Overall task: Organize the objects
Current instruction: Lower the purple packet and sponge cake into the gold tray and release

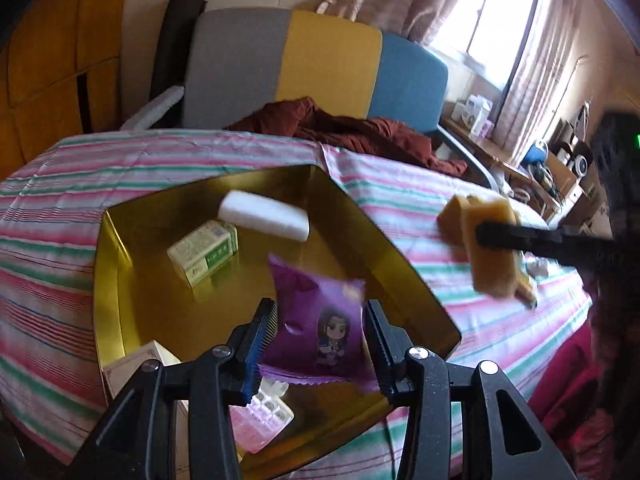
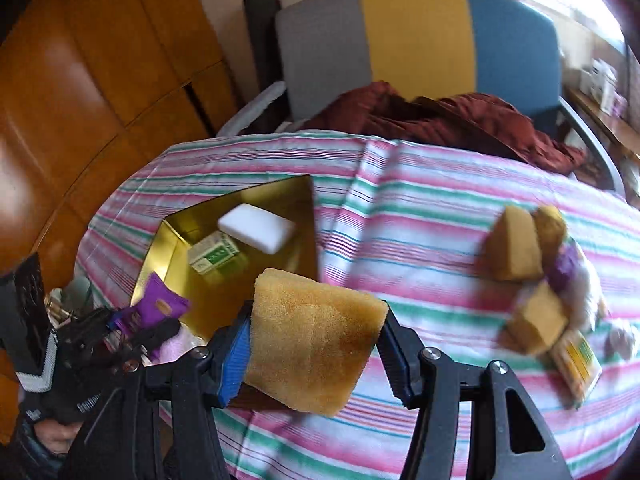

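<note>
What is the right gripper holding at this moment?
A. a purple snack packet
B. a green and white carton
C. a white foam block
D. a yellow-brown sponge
D: in the right wrist view the right gripper has its pads pressed on both sides of the yellow-brown sponge, held above the striped cloth.

A grey, yellow and blue chair back stands at twelve o'clock; wooden cabinets at ten; a bright curtained window at one; perhaps a cluttered desk, blurred, at three.
</note>
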The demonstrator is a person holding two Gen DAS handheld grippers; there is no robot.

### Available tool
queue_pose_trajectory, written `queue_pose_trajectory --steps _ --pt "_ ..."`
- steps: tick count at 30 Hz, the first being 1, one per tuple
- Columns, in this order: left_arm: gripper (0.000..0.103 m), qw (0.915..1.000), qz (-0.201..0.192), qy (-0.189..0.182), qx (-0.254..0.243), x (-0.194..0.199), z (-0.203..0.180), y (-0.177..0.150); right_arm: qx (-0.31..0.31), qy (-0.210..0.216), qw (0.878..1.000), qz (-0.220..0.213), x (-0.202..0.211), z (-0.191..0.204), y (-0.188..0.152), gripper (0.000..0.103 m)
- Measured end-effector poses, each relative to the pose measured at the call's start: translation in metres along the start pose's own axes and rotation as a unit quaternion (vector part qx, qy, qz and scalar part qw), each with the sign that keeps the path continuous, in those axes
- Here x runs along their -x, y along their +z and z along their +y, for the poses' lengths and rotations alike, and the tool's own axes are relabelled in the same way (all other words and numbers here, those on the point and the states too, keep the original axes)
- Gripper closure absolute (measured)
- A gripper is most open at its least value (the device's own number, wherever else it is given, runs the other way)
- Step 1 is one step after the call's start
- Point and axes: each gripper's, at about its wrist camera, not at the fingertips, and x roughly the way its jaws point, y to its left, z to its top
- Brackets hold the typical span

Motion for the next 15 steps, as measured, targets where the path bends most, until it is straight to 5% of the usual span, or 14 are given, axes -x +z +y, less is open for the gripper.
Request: queue_pose_trajectory --steps 5,10,15 --pt "0.034 0.9996 0.015 -0.023 -0.002 -0.003 -0.003 -0.014 0.031 0.004 0.999 0.019 -0.026 0.024 0.019 0.045" --pt "0.034 0.9994 0.022 -0.022 0.017 -0.001 0.006 -0.024 0.055 0.002 0.997 0.052 -0.066 0.043 0.039 0.043" --pt "0.034 0.9992 0.017 -0.018 0.032 0.003 0.010 -0.028 0.041 -0.037 0.998 0.033 -0.082 0.041 0.057 0.035"
